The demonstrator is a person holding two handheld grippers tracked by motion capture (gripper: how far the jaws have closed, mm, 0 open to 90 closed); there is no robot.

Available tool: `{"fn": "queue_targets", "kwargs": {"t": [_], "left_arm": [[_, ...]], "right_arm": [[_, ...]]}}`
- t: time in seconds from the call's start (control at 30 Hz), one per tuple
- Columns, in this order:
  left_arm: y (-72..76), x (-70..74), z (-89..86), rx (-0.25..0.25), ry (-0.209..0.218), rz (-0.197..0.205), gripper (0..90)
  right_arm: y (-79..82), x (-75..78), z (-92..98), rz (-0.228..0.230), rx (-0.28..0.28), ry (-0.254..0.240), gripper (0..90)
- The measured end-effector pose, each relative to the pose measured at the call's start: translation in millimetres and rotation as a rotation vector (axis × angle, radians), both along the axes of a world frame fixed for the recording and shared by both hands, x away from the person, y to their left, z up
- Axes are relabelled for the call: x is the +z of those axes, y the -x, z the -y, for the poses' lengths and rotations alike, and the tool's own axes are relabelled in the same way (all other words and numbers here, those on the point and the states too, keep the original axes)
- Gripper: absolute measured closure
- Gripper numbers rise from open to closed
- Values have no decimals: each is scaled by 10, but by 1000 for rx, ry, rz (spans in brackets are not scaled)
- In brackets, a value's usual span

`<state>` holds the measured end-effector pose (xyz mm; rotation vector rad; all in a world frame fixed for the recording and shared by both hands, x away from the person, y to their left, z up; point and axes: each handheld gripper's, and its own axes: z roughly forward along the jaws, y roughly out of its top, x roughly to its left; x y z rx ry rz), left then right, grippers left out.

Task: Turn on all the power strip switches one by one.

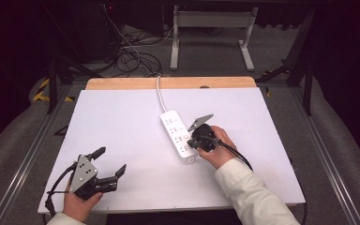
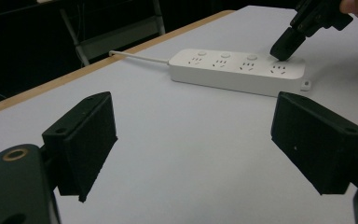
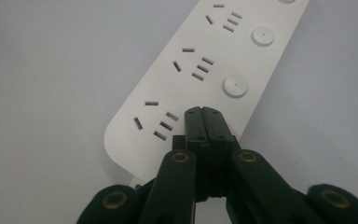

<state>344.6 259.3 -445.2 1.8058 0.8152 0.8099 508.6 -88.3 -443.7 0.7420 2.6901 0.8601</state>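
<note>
The right tongs (image 3: 202,112), pressed together, touched the end of the power strip (image 1: 180,136) directly beneath their tips, while the left tongs (image 1: 109,162) stood apart over the desk (image 1: 122,122), well away.

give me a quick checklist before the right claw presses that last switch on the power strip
1. Right claw shut to make one tip: ok.
2. Tip over the end button nearest the person on the power strip: ok, in the left gripper view.
3. Button actually pressed: cannot tell.
4. Left claw open, away from the strip: ok.
5. Strip flat on the table: ok.
6. Cable clear of both claws: ok.
</note>
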Motion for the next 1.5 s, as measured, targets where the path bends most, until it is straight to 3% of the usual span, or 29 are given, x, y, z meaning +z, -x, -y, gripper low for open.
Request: {"fn": "queue_targets", "kwargs": {"t": [0.63,0.8,0.87,0.9,0.93,1.0,1.3,1.5], "left_arm": [[3,-2,4,1,8,-4,144],[3,-1,2,1,8,-3,144],[3,-1,1,1,7,-2,144],[2,-1,-1,3,6,-2,144],[-1,-3,-2,4,8,-5,144],[-11,-4,-4,4,5,-7,144],[-2,-2,-1,4,5,-2,144],[-1,-3,-3,4,8,-4,144]], "right_arm": [[-34,-18,10,-35,-15,-15,900],[-12,-3,-23,-15,-18,11,900],[16,23,-27,20,-7,14,900],[34,39,-28,35,-5,3,900],[62,93,-17,77,3,-46,900],[66,125,-12,85,3,-60,900],[-58,236,4,66,-20,-129,900],[-150,173,-57,57,-24,-123,900]]}}
